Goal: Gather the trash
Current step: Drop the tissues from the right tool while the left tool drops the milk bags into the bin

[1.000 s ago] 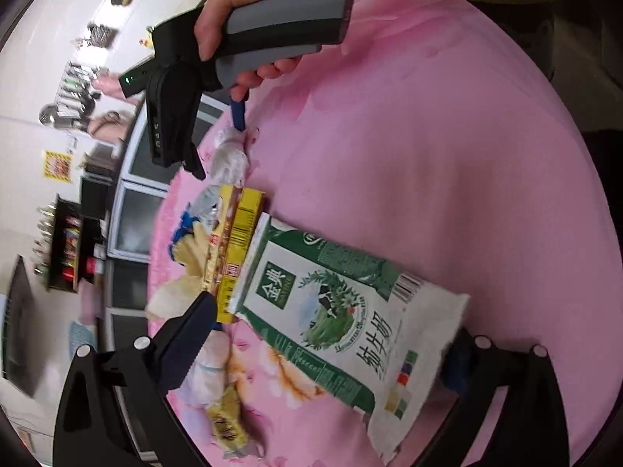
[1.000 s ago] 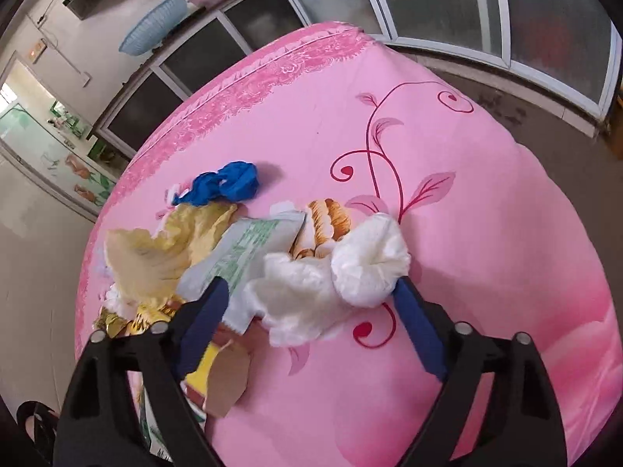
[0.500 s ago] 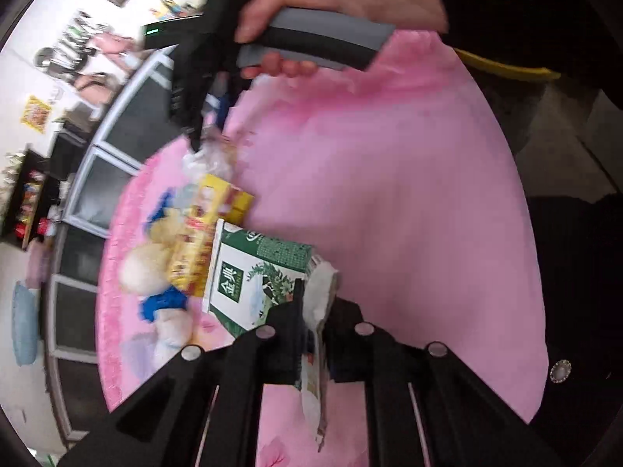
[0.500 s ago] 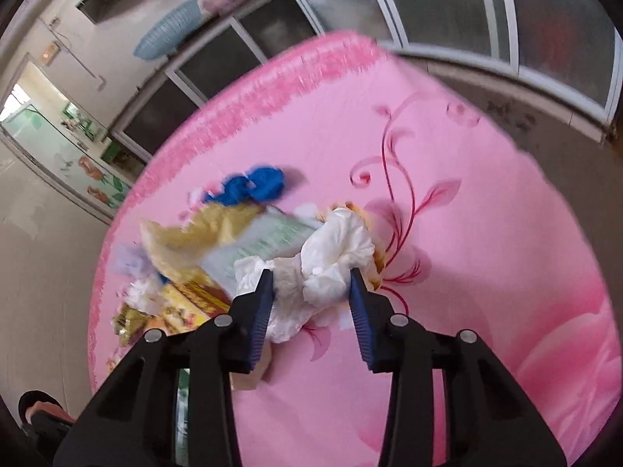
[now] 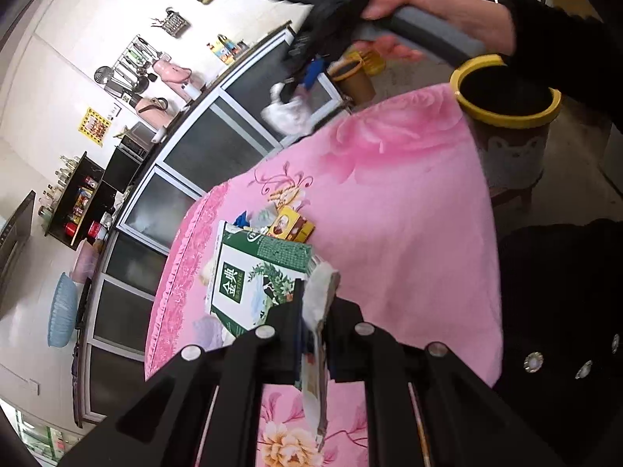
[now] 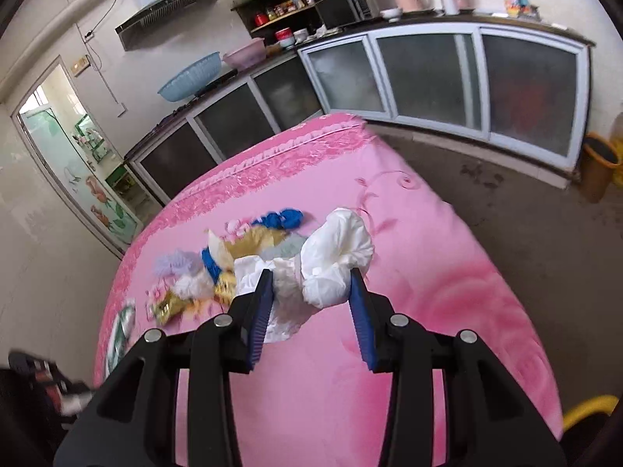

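Pink tablecloth (image 6: 447,295): trash pile near its left edge.
Left gripper (image 5: 317,323): clamped on milk carton (image 5: 249,272).
Right gripper (image 6: 309,292): clamped on white wad (image 6: 335,260).

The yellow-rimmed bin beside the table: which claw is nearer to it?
Right. In the left wrist view the right claw, shut on a white crumpled bag, hangs up beside the bin; the left claw, gripping the milk carton, sits farther back.

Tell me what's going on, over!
Left hand-held gripper shut on milk bag. Right hand-held gripper shut on white wad. Bin beside table, nothing blocking.
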`<state>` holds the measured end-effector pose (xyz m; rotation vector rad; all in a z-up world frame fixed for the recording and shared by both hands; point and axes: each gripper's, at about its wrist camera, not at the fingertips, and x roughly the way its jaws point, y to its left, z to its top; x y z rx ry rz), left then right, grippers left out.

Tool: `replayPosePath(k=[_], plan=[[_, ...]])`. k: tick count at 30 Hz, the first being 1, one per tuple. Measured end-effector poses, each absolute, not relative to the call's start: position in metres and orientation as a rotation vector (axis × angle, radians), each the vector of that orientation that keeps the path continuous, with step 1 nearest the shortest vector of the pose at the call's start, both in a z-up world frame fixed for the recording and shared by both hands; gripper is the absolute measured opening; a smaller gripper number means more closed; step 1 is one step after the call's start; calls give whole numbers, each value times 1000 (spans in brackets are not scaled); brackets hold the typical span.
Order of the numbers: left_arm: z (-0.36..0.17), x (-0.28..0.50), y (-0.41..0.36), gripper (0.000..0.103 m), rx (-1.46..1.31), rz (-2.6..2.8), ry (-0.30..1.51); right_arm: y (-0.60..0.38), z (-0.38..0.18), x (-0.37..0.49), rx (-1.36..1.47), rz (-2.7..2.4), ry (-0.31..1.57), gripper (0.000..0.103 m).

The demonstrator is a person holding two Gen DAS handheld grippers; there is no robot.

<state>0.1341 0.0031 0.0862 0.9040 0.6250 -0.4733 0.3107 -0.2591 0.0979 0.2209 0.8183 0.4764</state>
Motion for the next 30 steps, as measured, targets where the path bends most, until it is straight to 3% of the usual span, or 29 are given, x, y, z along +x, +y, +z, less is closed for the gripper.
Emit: replayPosePath(k=[8, 16, 30], plan=[[76, 109, -46, 9, 889, -602, 563, -358, 89, 182, 199, 225, 770, 37], [58, 101, -161, 9, 869, -833, 440, -460, 89, 66, 181, -127, 724, 37], [11, 124, -350, 9, 835, -1104, 467, -549, 31, 18, 276, -288, 811, 38]])
